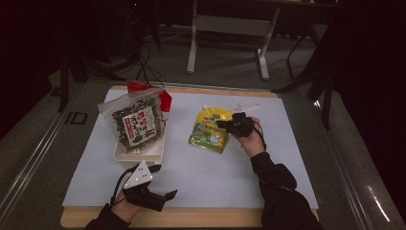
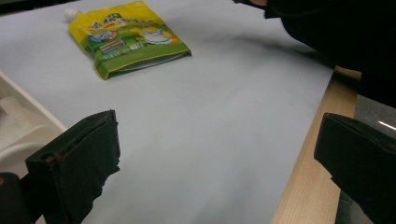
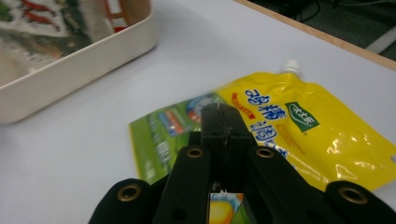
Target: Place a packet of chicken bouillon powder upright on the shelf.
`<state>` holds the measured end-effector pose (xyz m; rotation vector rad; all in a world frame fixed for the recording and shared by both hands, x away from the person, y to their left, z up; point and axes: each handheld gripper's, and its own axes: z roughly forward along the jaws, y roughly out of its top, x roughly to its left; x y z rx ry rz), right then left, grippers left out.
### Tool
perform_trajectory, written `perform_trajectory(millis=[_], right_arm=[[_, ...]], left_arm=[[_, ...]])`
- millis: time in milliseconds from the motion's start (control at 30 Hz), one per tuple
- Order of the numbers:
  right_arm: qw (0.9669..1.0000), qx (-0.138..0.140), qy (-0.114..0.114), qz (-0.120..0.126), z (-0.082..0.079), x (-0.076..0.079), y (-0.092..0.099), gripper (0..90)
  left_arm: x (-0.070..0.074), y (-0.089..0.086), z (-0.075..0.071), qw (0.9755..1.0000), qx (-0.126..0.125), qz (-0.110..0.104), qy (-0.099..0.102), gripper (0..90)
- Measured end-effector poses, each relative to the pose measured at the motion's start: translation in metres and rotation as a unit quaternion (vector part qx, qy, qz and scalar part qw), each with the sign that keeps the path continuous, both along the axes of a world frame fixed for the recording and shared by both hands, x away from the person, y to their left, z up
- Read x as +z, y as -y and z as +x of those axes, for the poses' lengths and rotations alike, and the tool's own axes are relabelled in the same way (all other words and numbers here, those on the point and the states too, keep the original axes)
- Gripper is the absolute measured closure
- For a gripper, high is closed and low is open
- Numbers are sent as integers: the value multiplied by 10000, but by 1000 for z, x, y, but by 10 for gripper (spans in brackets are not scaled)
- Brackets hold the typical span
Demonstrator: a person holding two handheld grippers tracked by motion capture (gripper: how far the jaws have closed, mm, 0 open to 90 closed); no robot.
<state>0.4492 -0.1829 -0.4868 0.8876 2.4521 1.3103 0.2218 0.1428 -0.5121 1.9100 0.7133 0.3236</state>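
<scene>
The yellow-green pouch lay flat mid-tabletop, at three o'clock from the tray. Right gripper fingers were closed, empty, above it; left gripper fingers gaped wide, empty

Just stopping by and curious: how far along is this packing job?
One seaweed bag already stands in the cream tray. The right gripper is shut over the yellow-green pouch, which lies flat on the white mat. Left: moving it, probably to the tray. The left gripper waits open.
</scene>
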Motion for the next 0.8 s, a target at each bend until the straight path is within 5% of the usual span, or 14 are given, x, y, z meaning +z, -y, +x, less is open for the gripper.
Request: perform_trajectory(millis=[233, 800], right_arm=[[9992, -350, -82, 191, 25, -10, -8, 900], [9974, -620, -281, -231, 62, -36, -25, 900]], left_arm=[[-2, 3, 0, 10000, -31, 51, 42, 13], [-6, 2, -2, 10000, -47, 68, 6, 13]])
